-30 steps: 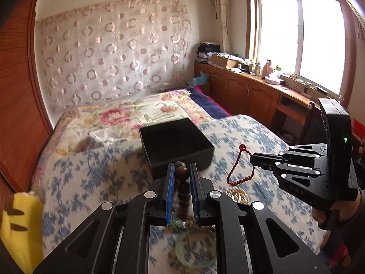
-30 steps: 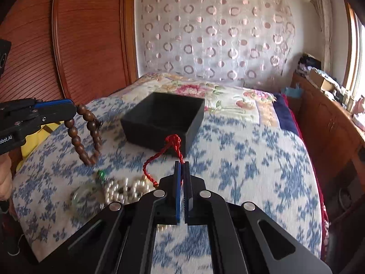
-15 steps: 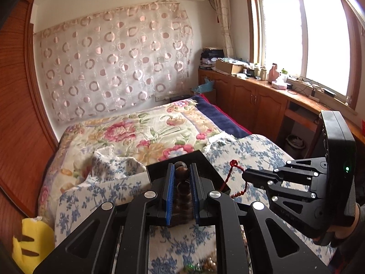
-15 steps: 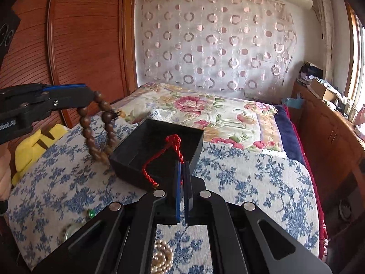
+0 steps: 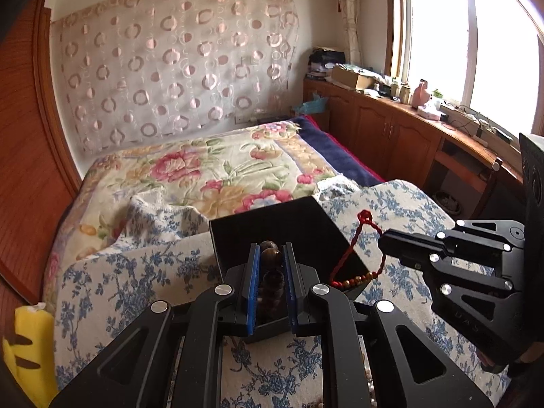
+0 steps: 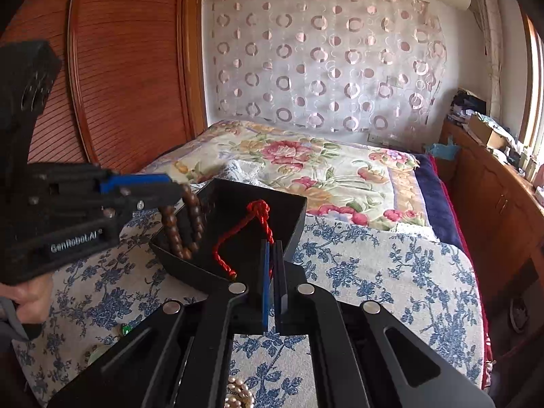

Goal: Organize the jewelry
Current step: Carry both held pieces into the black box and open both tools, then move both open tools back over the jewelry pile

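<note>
Black hand-held gripper point(image 5: 271, 251), blue finger pads point(image 5: 252, 289), silver screws, white "GenRobot.AI" lettering, bare-skinned hand point(image 6: 29, 297)

Daylight from overexposed window point(image 5: 476, 51); soft shadows, sharp focus, fisheye bending, dark corners.

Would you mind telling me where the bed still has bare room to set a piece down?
The blue-flowered cover right of the black box lies bare up to the floral quilt. It is crowded at the box, where the left gripper hangs wooden beads and the right gripper a red cord, and near the pearls.
</note>
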Demonstrator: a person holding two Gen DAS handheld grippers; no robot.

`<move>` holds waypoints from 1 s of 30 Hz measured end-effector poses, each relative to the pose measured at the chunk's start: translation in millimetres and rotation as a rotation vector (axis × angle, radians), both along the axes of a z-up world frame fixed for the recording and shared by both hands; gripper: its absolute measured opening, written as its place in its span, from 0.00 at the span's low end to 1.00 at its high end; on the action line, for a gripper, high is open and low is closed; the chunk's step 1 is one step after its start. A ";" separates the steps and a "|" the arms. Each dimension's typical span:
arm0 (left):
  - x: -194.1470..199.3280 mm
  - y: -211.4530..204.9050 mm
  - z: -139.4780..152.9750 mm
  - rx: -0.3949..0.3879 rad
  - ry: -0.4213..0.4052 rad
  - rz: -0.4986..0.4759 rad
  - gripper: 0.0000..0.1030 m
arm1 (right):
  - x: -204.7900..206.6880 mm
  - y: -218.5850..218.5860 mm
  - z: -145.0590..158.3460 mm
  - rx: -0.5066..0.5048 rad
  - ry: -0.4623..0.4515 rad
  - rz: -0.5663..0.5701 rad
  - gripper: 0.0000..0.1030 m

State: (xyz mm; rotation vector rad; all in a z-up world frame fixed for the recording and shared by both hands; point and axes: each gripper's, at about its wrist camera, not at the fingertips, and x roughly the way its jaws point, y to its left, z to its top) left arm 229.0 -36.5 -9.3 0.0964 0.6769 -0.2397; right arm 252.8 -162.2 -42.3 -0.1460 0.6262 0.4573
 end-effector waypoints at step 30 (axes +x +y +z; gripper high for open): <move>-83.0 32.6 -30.5 0.005 0.007 0.024 0.25 | -0.4 11.7 -7.4 -0.021 0.036 0.043 0.19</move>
